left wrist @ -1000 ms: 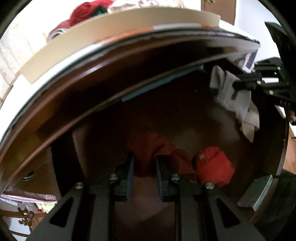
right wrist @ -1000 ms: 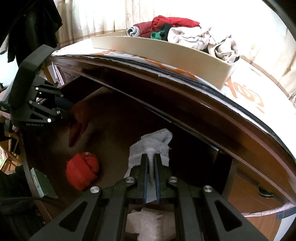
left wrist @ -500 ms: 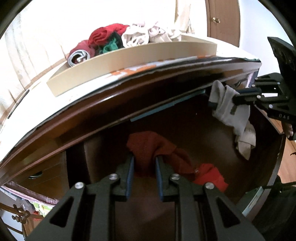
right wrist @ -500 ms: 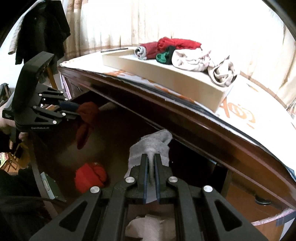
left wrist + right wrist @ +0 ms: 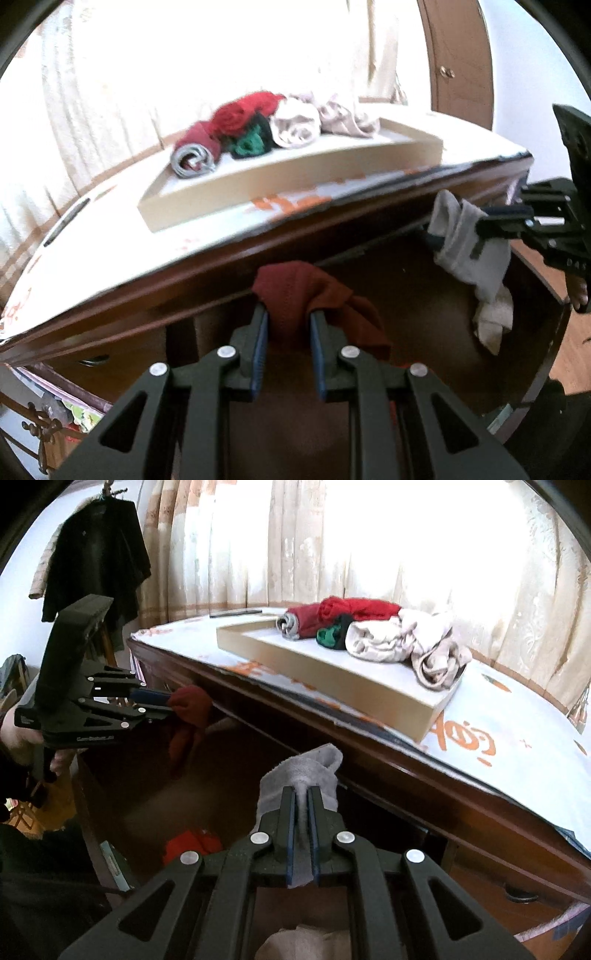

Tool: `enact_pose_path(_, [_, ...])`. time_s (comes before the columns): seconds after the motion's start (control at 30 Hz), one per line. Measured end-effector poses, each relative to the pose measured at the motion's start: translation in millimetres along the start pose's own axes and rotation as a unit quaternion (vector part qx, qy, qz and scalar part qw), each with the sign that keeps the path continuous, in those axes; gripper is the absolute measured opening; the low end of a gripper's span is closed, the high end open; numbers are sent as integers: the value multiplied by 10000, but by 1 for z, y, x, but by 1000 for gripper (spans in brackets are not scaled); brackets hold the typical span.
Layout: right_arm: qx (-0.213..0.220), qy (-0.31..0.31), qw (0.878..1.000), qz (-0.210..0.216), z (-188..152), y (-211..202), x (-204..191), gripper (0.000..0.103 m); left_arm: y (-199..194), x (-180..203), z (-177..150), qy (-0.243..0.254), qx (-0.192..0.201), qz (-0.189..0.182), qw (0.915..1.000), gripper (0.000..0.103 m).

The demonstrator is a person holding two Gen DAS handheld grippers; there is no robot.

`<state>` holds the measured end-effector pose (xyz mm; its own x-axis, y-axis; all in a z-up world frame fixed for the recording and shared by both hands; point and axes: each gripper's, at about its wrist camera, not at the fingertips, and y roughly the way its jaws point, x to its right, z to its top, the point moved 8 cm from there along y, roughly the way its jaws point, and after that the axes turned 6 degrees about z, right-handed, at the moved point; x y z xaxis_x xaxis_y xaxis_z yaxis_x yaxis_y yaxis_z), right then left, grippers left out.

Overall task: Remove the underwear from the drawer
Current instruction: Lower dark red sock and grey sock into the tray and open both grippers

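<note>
At the bottom centre of the left wrist view, your left gripper (image 5: 286, 328) pinches a dark red garment (image 5: 314, 295) between its blue pads, jaws narrow on a bunched fold so the rest hangs free to the right of the fingers and clears the drawer (image 5: 424, 314) as it comes out. At the bottom centre of the right wrist view, your right gripper (image 5: 301, 812) is clamped nearly flat on a grey garment (image 5: 306, 771), with only a thin ridge of cloth between the pads; that tight pinch suits such thin fabric, and a pale tail of it dangles below the fingers. Each hand carries its own piece, so you clear two items in one pass. Lower left in the right wrist view, a bright red bundle (image 5: 194, 843) lies on the drawer floor, not yet taken. Beyond the dark wooden front edge, in the upper middle of both views, a shallow tan tray (image 5: 332, 679) sits on the patterned cover of the dresser top, close to the drawer opening, and likely serves as the drop spot: rolled red, green and beige pieces (image 5: 369, 627) are already heaped at its far end. Curtains (image 5: 369, 535) hang behind.
</note>
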<state>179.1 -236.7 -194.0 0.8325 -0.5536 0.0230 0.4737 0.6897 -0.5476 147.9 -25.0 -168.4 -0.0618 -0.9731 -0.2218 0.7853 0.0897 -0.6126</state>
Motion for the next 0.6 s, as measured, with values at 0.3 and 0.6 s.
enact_pose_path(0.3, [439, -45, 9990, 14, 20, -16, -6, 8, -14, -10, 18, -94, 269, 147, 9995, 19])
enact_pose_path(0.6, [-228, 169, 9993, 237, 7, 4, -3, 8, -15, -11, 17, -135, 267, 124, 9995, 19])
